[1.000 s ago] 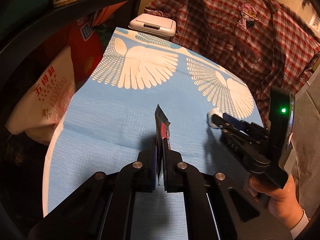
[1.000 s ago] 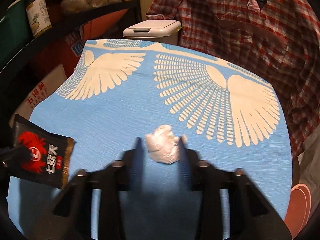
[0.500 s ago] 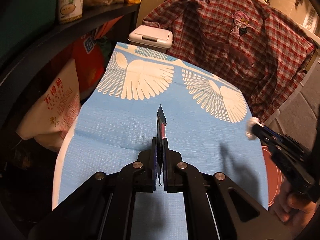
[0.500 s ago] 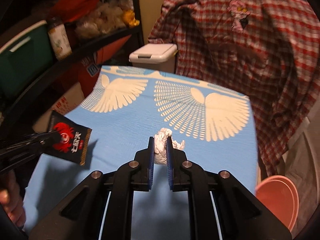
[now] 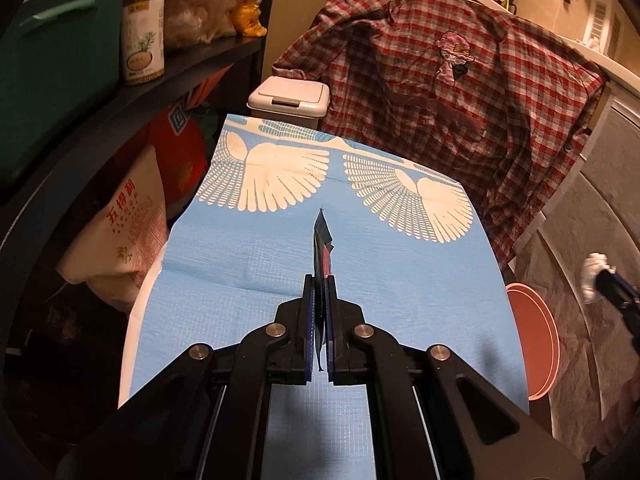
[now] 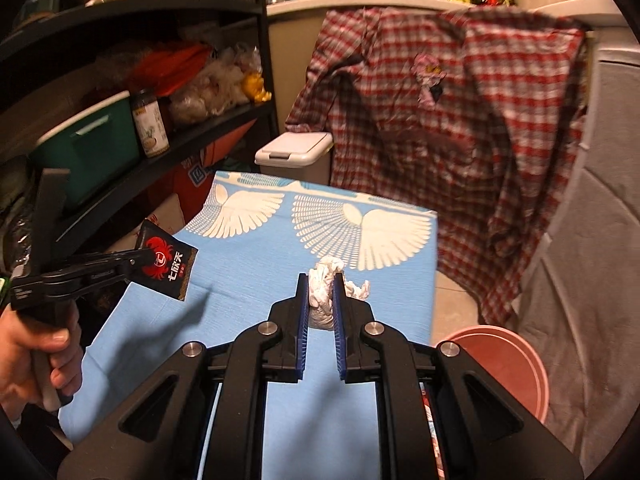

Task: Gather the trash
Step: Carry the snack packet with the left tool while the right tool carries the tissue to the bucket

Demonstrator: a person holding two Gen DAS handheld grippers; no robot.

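Two grippers: left (image 5: 319,280) pinches one wrapper (image 6: 168,265) (black); right (image 6: 321,280), one tissue wad (image 6: 322,290).

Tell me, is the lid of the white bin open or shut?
Shut: the lid of the white bin lies flat on its rim.

Tabletop: the blue cloth (image 5: 248,264) lies bare before my fingers.
Left: dark shelf (image 6: 168,160) and rice sack (image 5: 120,236) crowd the edge.
Far end: bin (image 5: 289,96), hanging shirt (image 6: 460,128).
Right: pink bucket (image 6: 504,364) on open floor.

Both wrist views look down across the blue cloth (image 5: 240,264)
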